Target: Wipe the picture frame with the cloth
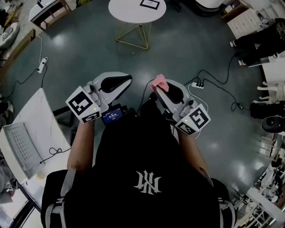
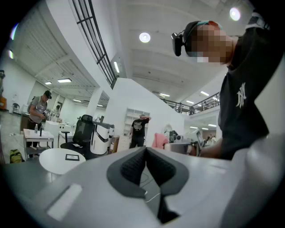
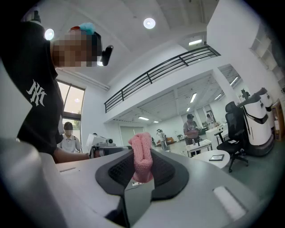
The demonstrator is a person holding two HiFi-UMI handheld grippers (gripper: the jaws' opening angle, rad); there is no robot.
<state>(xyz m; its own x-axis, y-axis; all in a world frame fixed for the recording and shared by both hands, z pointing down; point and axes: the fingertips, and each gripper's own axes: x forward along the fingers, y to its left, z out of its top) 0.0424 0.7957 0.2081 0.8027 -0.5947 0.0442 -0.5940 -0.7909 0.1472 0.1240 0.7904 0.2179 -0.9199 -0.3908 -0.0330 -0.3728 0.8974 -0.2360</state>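
Cloth (image 3: 141, 156) between right gripper (image 3: 142, 171) jaws

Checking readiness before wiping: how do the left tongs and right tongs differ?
The left tongs are shut on nothing; the right tongs are shut on the pink cloth. In the head view, the left tongs angle rightward, the right tongs leftward. Both are level, far from the picture frame.

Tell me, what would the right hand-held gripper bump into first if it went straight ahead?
Probably nothing nearby: the right hand-held gripper, shut on the fuzzy pink cloth, faces open space; the round white table sits to its right.
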